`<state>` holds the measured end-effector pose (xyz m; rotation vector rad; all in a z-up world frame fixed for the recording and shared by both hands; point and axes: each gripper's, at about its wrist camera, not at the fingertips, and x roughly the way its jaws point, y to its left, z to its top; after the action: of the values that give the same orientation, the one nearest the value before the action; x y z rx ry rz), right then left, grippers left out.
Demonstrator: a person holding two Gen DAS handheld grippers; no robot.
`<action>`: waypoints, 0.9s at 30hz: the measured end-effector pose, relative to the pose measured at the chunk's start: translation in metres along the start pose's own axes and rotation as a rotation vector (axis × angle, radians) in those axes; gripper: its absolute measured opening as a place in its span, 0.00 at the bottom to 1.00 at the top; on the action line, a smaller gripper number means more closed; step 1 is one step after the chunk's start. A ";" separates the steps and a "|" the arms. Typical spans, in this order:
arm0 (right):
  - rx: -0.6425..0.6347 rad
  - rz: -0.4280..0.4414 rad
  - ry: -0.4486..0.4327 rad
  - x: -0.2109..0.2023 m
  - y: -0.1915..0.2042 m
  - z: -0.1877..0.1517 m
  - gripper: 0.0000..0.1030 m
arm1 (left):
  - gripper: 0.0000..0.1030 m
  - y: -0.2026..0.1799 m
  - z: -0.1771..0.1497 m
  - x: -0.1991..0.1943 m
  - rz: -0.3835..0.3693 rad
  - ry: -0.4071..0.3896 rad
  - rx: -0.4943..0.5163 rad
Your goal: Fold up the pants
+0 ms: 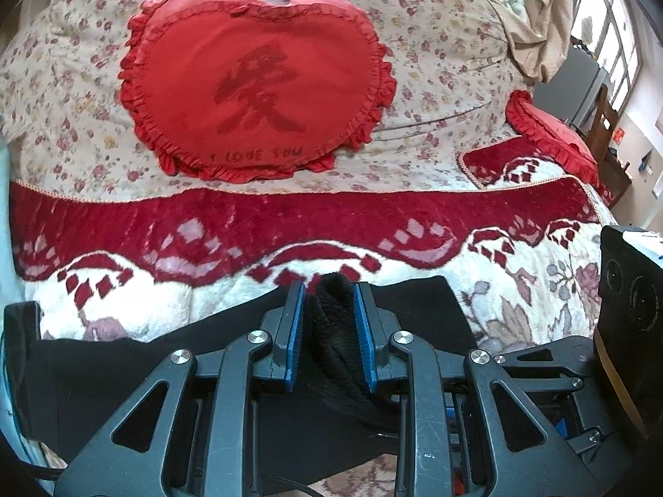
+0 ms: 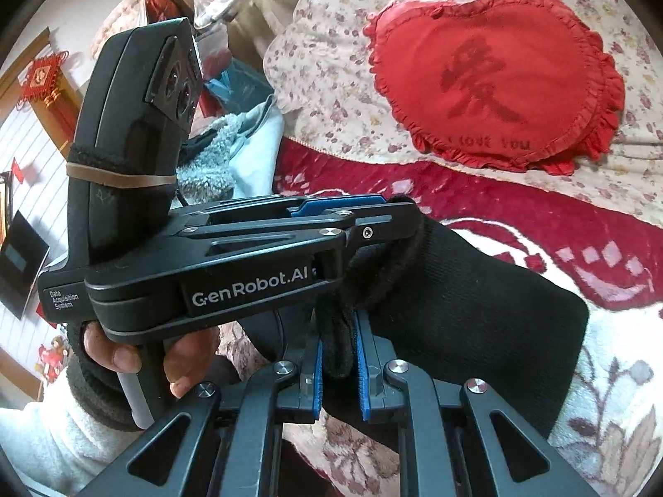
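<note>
Left wrist view is showing the left gripper (image 1: 329, 290) pinching a bunched edge of the black pants (image 1: 124, 372), which are lying across the bed (image 1: 538, 290) below a red heart pillow (image 1: 257, 83).

Right wrist view is showing the right gripper (image 2: 337, 348) clamping another bunch of that edge just beside the left one. Judging by this, 1 fold is being carried over; flattening and further folds are remaining.

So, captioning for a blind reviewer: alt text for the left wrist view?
The left tongs pinch a bunched fold of black pants over a red-and-white blanket. Beyond lies a red heart-shaped pillow reading "I LOVE YOU".
</note>
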<state>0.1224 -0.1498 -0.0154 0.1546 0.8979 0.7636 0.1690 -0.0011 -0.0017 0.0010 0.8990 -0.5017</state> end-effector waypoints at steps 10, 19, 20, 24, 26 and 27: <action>-0.002 0.009 0.037 0.023 -0.001 0.002 0.12 | 0.22 0.014 -0.008 0.008 0.019 0.018 -0.030; -0.004 0.018 0.074 0.043 -0.003 0.000 0.12 | 0.22 0.025 -0.015 0.015 0.032 0.032 -0.055; -0.003 0.018 0.076 0.044 -0.003 0.001 0.12 | 0.22 0.026 -0.015 0.016 0.031 0.033 -0.056; -0.003 0.019 0.088 0.047 -0.003 -0.001 0.12 | 0.22 0.026 -0.018 0.016 0.033 0.033 -0.055; -0.004 0.019 0.092 0.048 -0.003 -0.001 0.12 | 0.22 0.026 -0.019 0.016 0.036 0.035 -0.053; -0.003 0.020 0.094 0.049 -0.003 -0.001 0.12 | 0.22 0.026 -0.019 0.017 0.037 0.036 -0.053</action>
<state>0.1424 -0.1200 -0.0490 0.1255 0.9855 0.7961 0.1741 0.0187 -0.0316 -0.0211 0.9454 -0.4442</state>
